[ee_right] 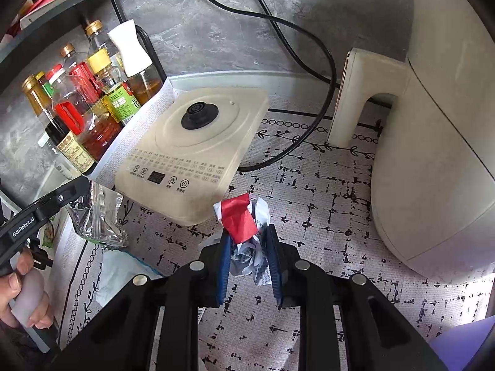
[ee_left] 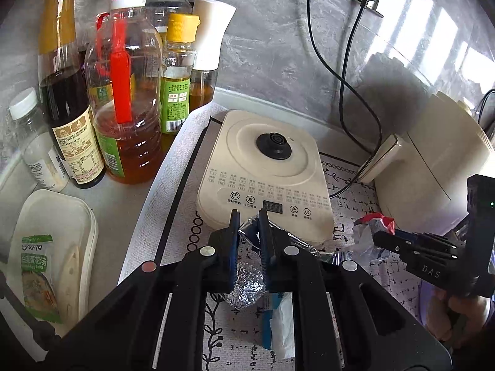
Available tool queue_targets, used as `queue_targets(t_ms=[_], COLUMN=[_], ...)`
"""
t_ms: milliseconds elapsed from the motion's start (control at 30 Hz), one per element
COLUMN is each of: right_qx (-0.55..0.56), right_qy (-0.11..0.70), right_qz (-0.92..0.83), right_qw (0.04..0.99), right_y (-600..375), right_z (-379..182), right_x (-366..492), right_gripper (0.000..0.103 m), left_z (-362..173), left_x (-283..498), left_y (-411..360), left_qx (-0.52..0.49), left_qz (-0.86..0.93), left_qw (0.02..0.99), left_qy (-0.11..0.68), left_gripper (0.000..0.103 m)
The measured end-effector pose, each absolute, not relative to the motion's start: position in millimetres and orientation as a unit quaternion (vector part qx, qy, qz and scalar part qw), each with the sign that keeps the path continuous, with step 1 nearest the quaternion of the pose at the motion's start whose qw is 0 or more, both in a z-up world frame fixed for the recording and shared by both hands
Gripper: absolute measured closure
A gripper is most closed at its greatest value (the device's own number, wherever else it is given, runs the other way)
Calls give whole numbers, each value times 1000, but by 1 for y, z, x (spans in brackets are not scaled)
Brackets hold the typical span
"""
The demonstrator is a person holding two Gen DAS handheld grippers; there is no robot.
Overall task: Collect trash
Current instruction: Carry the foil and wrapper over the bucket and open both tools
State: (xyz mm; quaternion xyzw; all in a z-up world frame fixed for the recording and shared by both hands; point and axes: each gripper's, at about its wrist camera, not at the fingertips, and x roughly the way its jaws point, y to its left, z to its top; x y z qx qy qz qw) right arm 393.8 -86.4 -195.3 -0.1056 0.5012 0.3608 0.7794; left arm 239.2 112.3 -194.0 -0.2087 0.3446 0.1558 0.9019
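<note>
The right hand-held gripper (ee_right: 247, 235) was clamped on a crumpled red-and-white wrapper (ee_right: 244, 219) above the patterned mat (ee_right: 324, 216) on the counter. At left, the left hand-held gripper (ee_right: 72, 190) held a silver foil bag (ee_right: 99, 216) beside the cream kettle base (ee_right: 198, 148). A cream appliance (ee_right: 433, 154) stood at right.

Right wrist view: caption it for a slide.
Right gripper clamps crumpled red-and-white paper wrapper above patterned mat.
</note>
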Motion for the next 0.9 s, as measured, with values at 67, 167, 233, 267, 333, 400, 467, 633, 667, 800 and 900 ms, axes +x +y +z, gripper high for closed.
queue_targets(t_ms=[67, 167, 233, 267, 333, 400, 467, 633, 667, 800, 900], right_qx=[-96, -84, -74, -70, -58, -44, -34, -24, -22, -14, -10], right_qy=[495, 479, 469, 462, 449, 437, 426, 399, 395, 383, 376], right_qz=[367, 374, 377, 378, 379, 378, 376, 366, 364, 350, 337], right_qw=[782, 790, 795, 799, 807, 815, 822, 841, 843, 854, 863], right_y=[-92, -103, -112, -117, -130, -145, -159, -192, -198, -226, -252], right_z=[-184, -165, -151, -143, -127, -111, -97, -70, -66, -53, -45], right_x=[388, 380, 373, 369, 361, 353, 345, 331, 329, 323, 320], right_gripper=[81, 81, 80, 80, 80, 79, 79, 77, 77, 77, 76], left_z=[-184, -169, -159, -154, -143, -133, -124, -109, -106, -101, -100], left_x=[235, 227, 221, 218, 212, 205, 200, 193, 192, 193, 196], left_y=[107, 97, 90, 86, 77, 67, 57, 29, 23, -3, -23], left_qx=[-203, -195, -190, -188, -181, -174, -167, -149, -147, -142, -136], left_qz=[155, 150, 146, 144, 138, 132, 125, 103, 99, 80, 64], left_qw=[907, 914, 919, 921, 926, 930, 934, 941, 942, 945, 946], left_qy=[335, 322, 313, 309, 302, 294, 290, 285, 284, 285, 288], left_gripper=[91, 91, 91, 91, 91, 91, 91, 91, 91, 91, 91])
